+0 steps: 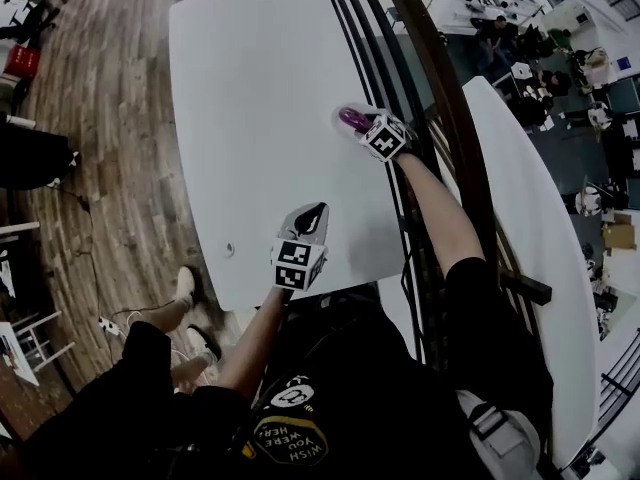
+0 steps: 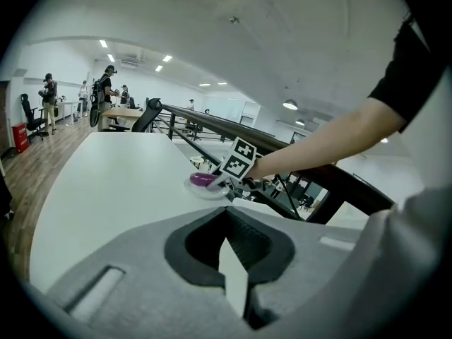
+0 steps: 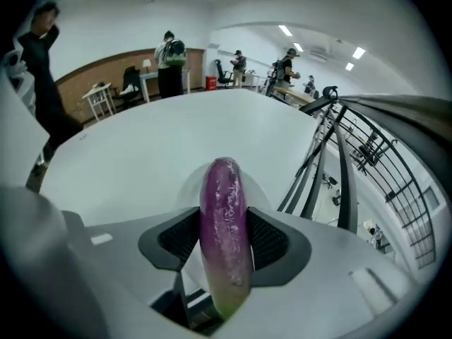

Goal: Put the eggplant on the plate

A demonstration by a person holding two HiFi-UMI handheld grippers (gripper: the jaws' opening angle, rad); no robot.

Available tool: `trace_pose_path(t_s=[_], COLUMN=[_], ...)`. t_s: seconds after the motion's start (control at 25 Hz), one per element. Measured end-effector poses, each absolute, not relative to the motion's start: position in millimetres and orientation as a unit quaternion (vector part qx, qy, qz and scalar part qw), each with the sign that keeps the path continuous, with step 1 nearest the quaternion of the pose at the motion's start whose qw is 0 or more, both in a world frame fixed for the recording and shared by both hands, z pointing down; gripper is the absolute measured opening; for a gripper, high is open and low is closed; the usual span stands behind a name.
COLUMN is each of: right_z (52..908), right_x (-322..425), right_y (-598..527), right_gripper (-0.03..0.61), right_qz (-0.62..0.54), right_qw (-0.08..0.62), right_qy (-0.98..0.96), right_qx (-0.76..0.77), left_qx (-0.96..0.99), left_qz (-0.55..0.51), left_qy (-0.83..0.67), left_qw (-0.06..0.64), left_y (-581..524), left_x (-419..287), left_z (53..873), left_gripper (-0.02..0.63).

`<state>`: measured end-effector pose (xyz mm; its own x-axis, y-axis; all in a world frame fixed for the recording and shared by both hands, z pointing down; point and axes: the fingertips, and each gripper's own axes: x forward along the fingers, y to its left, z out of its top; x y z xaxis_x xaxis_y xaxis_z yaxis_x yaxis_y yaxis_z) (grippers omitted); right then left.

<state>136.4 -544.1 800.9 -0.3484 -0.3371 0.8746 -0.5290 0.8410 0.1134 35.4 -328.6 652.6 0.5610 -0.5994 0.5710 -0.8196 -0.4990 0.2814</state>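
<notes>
A purple eggplant (image 3: 224, 224) stands lengthwise between the pads of my right gripper (image 3: 224, 214), which is shut on it. The eggplant's tip hangs just over a small white plate (image 3: 263, 189) near the right edge of the white table (image 1: 250, 98). In the head view the right gripper (image 1: 358, 123) sits at that plate with the eggplant (image 1: 352, 118) showing purple. My left gripper (image 1: 316, 210) is near the table's front edge, shut and holding nothing. From the left gripper (image 2: 226, 221) view, the plate (image 2: 201, 189) and eggplant (image 2: 203, 179) lie ahead.
A black railing (image 1: 420, 88) runs along the table's right edge, with another white table (image 1: 530, 218) beyond it. Wooden floor (image 1: 110, 118) lies to the left. A small round mark (image 1: 229, 250) is near the table's front edge. People stand far off (image 2: 106, 90).
</notes>
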Motion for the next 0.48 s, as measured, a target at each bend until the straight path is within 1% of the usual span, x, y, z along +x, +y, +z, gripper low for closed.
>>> trace_pose_path(t_s=[0.08, 0.24, 0.36, 0.48], right_z=[808.2, 810.0, 804.7, 779.6], right_x=[130.9, 126.8, 131.3, 139.6], right_y=[-549.0, -553.3, -539.5, -525.6], right_gripper=[0.212, 0.22, 0.265, 0.265], right_qz=[0.08, 0.069, 0.076, 0.07], right_qw=[0.527, 0.536, 0.528, 0.498], right_qy=[-0.809, -0.805, -0.805, -0.812], right_qx=[0.246, 0.246, 0.26, 0.297], left_qx=[0.837, 0.838, 0.843, 0.852], left_qz=[0.201, 0.191, 0.189, 0.183], left_qy=[-0.428, -0.425, -0.422, -0.419], left_qw=[0.275, 0.282, 0.277, 0.256], left_y=[-325.8, -323.6, -316.1, -315.7], left_x=[28.7, 25.4, 24.5, 22.3], left_z=[652.1, 645.8, 637.6, 622.3], left_gripper=[0.005, 0.005, 0.005, 0.005])
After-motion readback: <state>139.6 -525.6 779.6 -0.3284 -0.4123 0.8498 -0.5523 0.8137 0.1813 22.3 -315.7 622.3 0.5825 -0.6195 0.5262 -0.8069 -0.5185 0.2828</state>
